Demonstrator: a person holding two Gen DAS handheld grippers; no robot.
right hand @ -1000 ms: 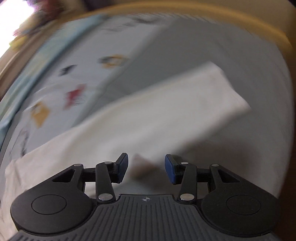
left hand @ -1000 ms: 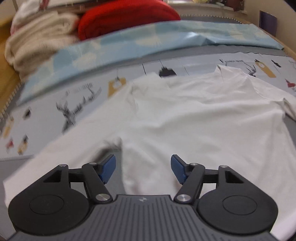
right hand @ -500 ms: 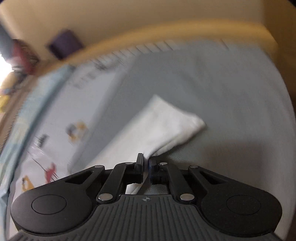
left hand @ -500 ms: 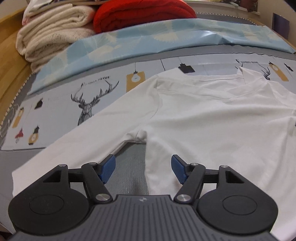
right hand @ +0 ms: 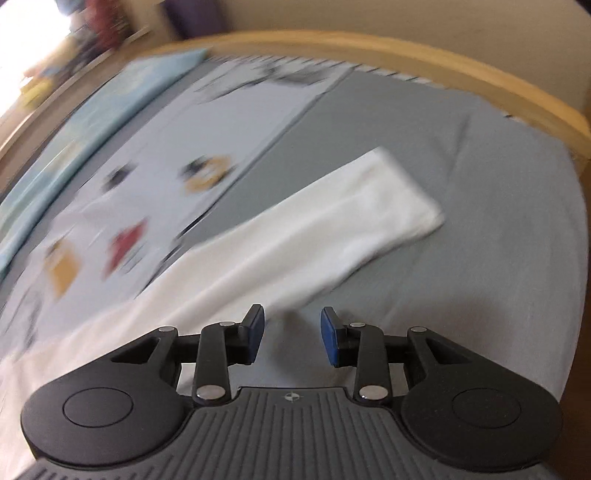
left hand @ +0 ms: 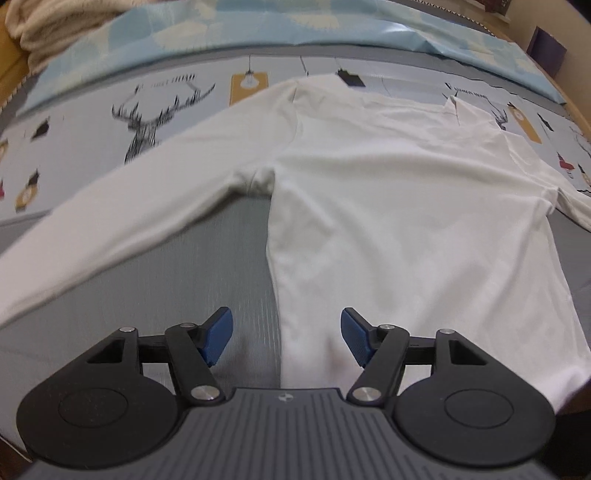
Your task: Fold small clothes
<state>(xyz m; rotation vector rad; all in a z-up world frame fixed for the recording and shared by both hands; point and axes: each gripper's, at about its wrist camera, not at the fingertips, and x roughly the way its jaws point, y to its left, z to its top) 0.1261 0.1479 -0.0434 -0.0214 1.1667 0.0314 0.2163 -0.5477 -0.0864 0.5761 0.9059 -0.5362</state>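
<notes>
A white long-sleeved shirt (left hand: 388, 206) lies spread flat on a grey bed sheet, collar at the far side. Its left sleeve (left hand: 110, 221) stretches toward the lower left. My left gripper (left hand: 286, 339) is open and empty, hovering at the shirt's lower left hem corner. In the right wrist view the shirt's right sleeve (right hand: 332, 229) lies flat with its cuff at the far right. My right gripper (right hand: 291, 334) is open and empty just below the sleeve's near edge.
A printed mat with deer and lamp pictures (left hand: 155, 118) lies under the shirt's top. A light blue cloth (left hand: 258, 26) and cream towels (left hand: 48, 29) lie behind. A wooden bed rim (right hand: 443, 74) curves around the far side.
My right gripper was shut on the right sleeve half a second ago; it has opened and let the sleeve lie flat. My left gripper has moved down toward the shirt's hem.
</notes>
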